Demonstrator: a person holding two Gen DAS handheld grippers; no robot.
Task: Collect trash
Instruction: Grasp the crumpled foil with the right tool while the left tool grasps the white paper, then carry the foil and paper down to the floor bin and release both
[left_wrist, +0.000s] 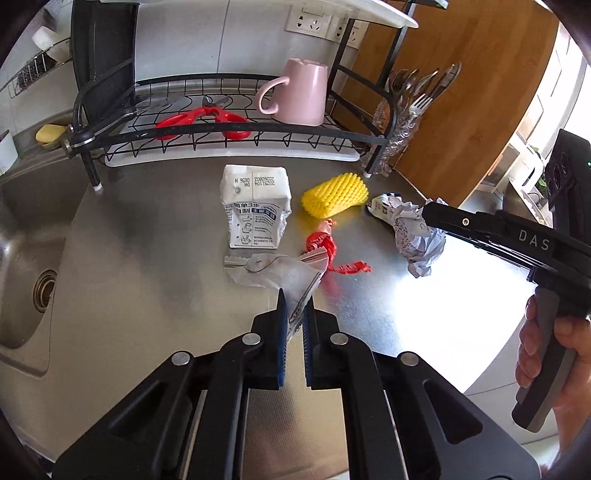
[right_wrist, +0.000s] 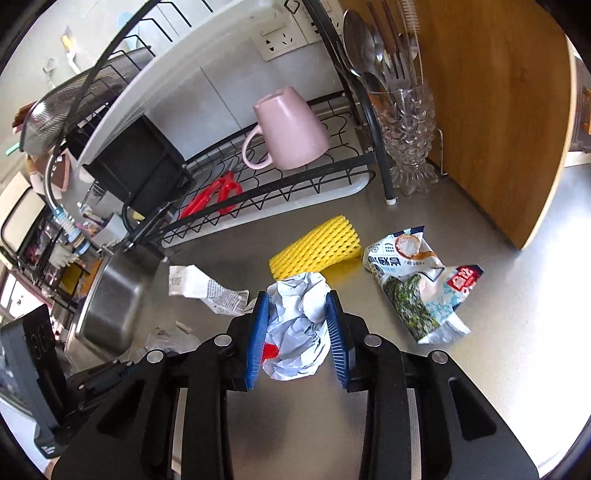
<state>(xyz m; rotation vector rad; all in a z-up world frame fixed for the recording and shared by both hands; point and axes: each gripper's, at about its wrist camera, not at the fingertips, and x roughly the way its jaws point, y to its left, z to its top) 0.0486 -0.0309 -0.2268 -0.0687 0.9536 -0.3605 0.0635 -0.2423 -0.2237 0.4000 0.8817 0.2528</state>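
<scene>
My left gripper (left_wrist: 295, 301) is shut on a clear plastic wrapper (left_wrist: 273, 271) lying on the steel counter. Beyond it are a white milk carton (left_wrist: 255, 206), a red wrapper (left_wrist: 327, 251) and a yellow foam net (left_wrist: 334, 194). My right gripper (right_wrist: 295, 299) is closed around a crumpled white paper ball (right_wrist: 299, 325); it shows in the left wrist view (left_wrist: 419, 236) at the right gripper's tip. A printed snack bag (right_wrist: 417, 280) lies to the right of it, and the yellow foam net (right_wrist: 316, 247) just beyond. The milk carton (right_wrist: 203, 288) lies flat to the left.
A black dish rack (left_wrist: 236, 129) at the back holds a pink mug (left_wrist: 299, 92) and red scissors (left_wrist: 207, 118). A glass cutlery holder (right_wrist: 406, 140) stands beside a wooden board (right_wrist: 498, 110). The sink (left_wrist: 26, 280) lies to the left.
</scene>
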